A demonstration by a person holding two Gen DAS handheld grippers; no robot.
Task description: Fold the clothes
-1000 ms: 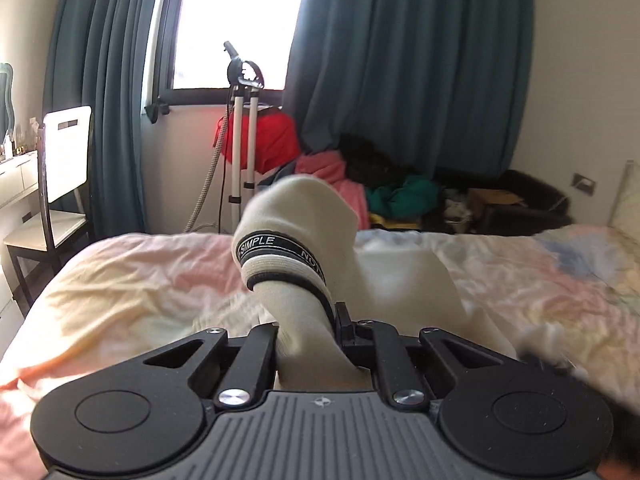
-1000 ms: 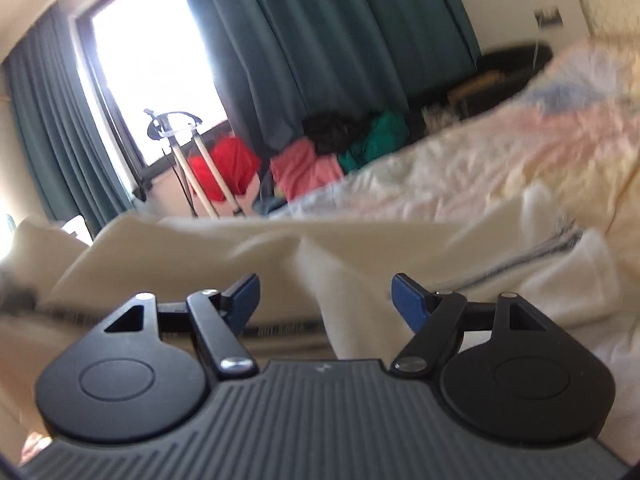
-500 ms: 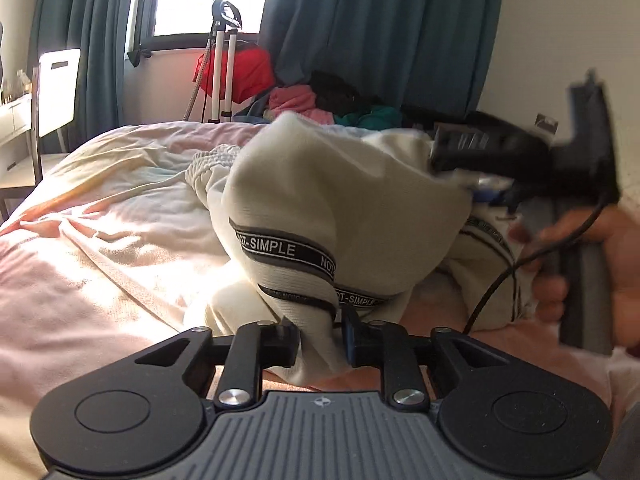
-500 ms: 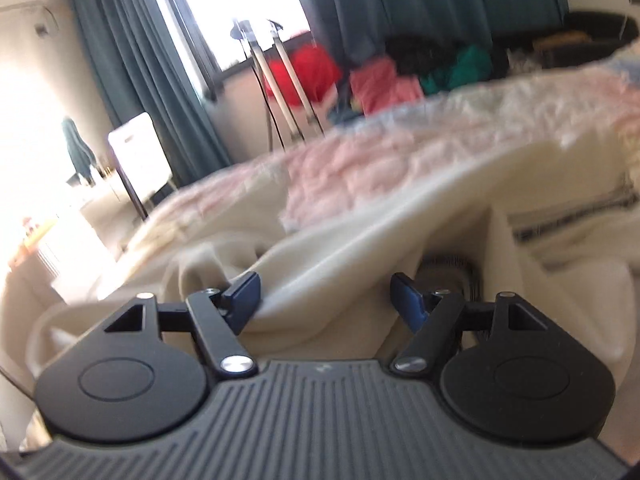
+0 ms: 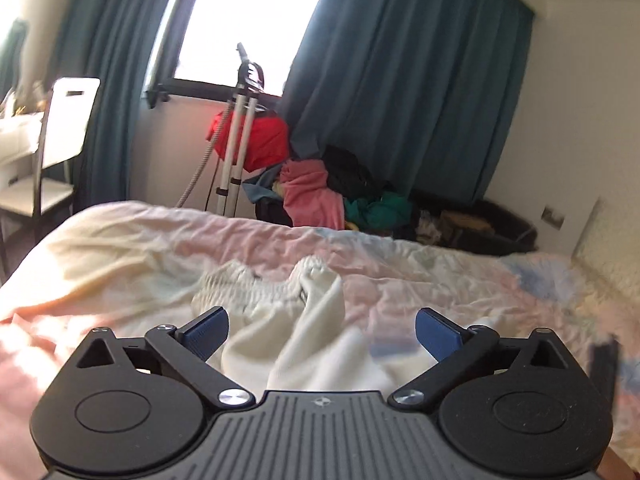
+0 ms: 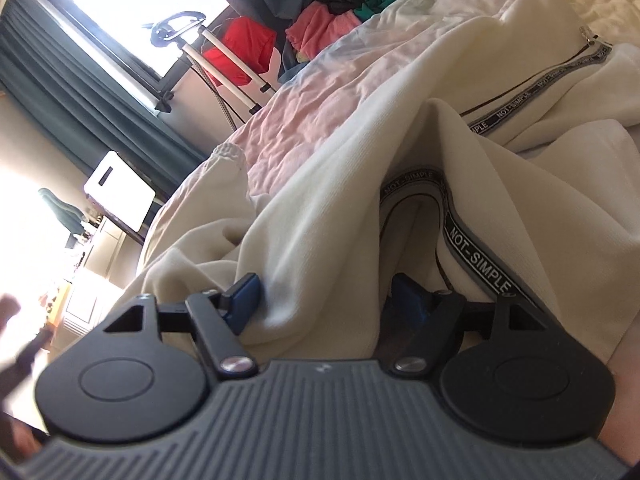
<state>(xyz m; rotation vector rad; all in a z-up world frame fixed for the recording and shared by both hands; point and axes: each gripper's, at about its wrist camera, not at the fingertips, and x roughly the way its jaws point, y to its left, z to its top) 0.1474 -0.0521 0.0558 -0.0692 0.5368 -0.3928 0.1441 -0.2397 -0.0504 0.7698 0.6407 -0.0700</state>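
A cream garment point(image 5: 308, 344) with a black "NOT-SIMPLE" stripe lies crumpled on the bed. In the left wrist view my left gripper point(image 5: 320, 330) is open above it, and the cloth lies loose between the blue pads. In the right wrist view the same cream garment point(image 6: 360, 184) fills the frame, its stripe point(image 6: 476, 256) running toward the right pad. My right gripper point(image 6: 326, 294) is open, with a thick fold of the cloth lying between its pads; the view is tilted.
The bed has a rumpled pink and yellow sheet point(image 5: 120, 256). Beyond its far edge are a garment steamer stand point(image 5: 240, 136), a pile of red, pink and green clothes point(image 5: 320, 192) and teal curtains. A white chair point(image 5: 60, 152) stands at the left.
My left gripper has opened and let go of the cream garment, which dropped to the bed. My right gripper has tilted and pushed lower into the cloth, still open.
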